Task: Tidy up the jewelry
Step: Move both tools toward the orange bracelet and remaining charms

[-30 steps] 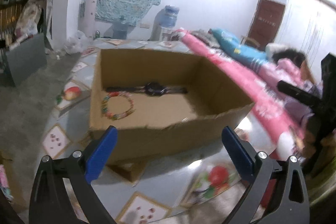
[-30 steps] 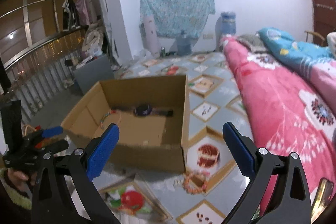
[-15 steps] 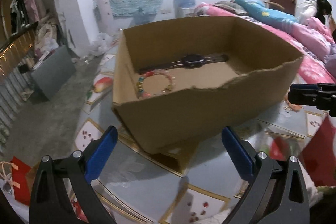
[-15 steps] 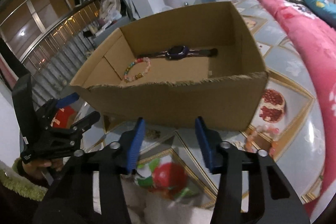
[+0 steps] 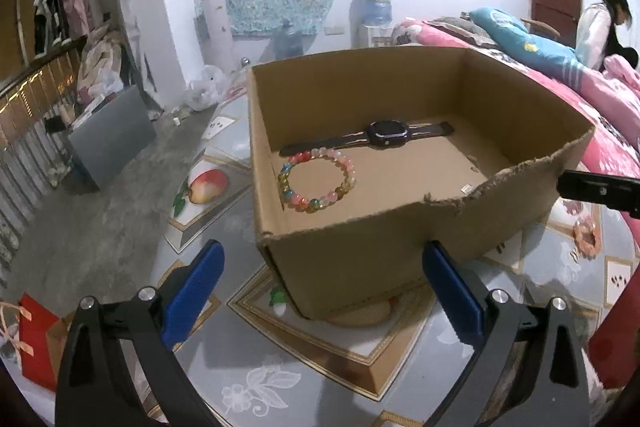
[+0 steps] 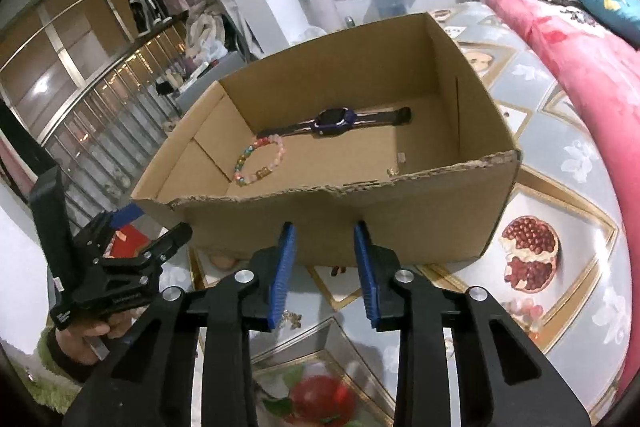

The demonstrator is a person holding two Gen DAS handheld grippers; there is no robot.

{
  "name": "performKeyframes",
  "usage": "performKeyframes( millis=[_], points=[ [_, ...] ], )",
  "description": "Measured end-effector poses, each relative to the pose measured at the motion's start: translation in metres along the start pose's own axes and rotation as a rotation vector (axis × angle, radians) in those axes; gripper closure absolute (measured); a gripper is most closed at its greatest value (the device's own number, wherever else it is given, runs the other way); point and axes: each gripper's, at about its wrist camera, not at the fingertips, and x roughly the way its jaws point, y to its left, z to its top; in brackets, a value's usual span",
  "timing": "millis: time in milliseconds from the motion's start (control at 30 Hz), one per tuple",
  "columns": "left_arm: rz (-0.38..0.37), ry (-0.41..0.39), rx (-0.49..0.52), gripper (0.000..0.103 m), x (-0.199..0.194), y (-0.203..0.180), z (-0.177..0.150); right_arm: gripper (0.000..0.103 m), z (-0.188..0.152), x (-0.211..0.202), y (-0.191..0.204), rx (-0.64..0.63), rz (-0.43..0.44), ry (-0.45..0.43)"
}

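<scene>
Your right tool [image 6: 325,275] had just been closing on nothing before the open brown cardboard box [image 6: 420,219]; your left tool [image 5: 320,291] stood released beside that box.

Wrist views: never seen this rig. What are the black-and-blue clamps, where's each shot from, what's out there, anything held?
No robot: a person carries a hand-held gripper in each hand, each with a fisheye camera looking along its fingers. The left gripper stands wide open and empty. The right gripper has just been closing; its jaws are narrow but apart, nothing between them. Both face a cardboard box on a patterned mat. Inside lie a watch and a bead bracelet. Another bracelet lies outside, right of the box.
</scene>
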Motion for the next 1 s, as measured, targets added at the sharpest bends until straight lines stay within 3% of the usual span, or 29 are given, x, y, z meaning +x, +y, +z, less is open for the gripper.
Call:
performKeyframes(
  millis=[133,300,467,800,1000],
  points=[
    [-0.013,-0.001,-0.003,0.006,-0.005,0.001,-0.004,0.074,-0.019,-0.02,0.0,-0.062,0.011,0.014],
    [-0.135,0.028,-0.007,0.01,-0.017,-0.005,-0.021,0.074,-0.061,-0.029,0.001,-0.115,-0.028,0.119],
    [-0.241,0.035,0.046,0.017,-0.023,-0.031,-0.033,0.076,-0.085,-0.026,-0.007,-0.035,-0.037,0.161],
    [-0.335,0.087,0.218,0.059,-0.004,-0.082,-0.035,0.079,-0.082,-0.009,0.01,-0.044,0.016,0.156],
    [-0.365,0.136,0.267,0.083,0.01,-0.093,-0.038,0.079,-0.077,-0.001,0.013,-0.038,0.035,0.165]
  ],
)
